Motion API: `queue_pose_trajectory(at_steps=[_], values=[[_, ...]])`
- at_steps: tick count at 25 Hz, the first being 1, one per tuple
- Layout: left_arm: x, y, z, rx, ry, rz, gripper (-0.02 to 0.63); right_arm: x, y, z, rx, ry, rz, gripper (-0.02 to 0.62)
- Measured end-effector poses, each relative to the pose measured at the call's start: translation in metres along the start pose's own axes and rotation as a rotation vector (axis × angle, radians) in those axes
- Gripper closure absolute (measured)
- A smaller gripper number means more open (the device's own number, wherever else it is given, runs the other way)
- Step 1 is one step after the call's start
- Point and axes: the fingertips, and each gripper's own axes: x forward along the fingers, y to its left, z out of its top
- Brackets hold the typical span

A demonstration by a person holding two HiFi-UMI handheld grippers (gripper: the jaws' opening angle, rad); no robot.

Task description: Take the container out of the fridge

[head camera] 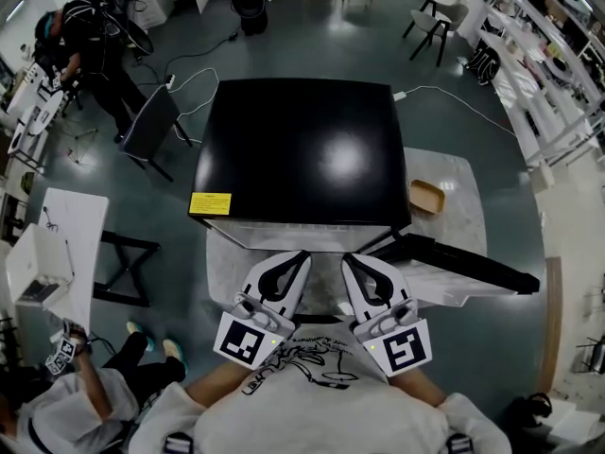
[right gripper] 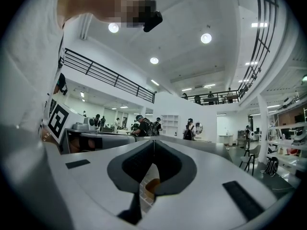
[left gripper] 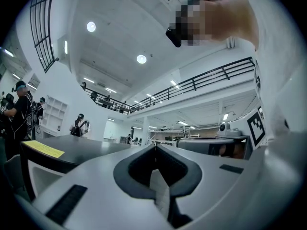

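We see a shallow brown container (head camera: 426, 197) on the pale table (head camera: 468, 183), ahead of the right gripper's (head camera: 348, 259) jaws and off to their right, well apart from them and just beside the black fridge (head camera: 302, 149). The fridge stands straight ahead of both pairs of jaws, its door (head camera: 463, 261) swung open to the right of the right pair. The right gripper and the left gripper (head camera: 302, 255) both have their jaws clenched on nothing.

Table (head camera: 463, 173): pale, marble-like top.
On it: black fridge (head camera: 302, 149) centred; small wooden tray (head camera: 426, 197) at 3 o'clock.
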Motion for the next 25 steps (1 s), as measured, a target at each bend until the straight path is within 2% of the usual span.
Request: queue_pose_trajectory(at_steps=[16, 19, 25], values=[[-0.023, 0.028, -0.03, -0.027, 0.082, 0.009, 0.588, 0.014, 0.019, -0.032, 0.008, 0.069, -0.023, 0.566], [-0.026, 0.036, -0.036, -0.029, 0.098, 0.023, 0.558, 0.018, 0.019, -0.041, 0.009, 0.092, -0.029, 0.566], [-0.026, 0.049, -0.062, -0.059, 0.141, 0.049, 0.54, 0.024, 0.016, -0.061, -0.003, 0.118, -0.036, 0.566]])
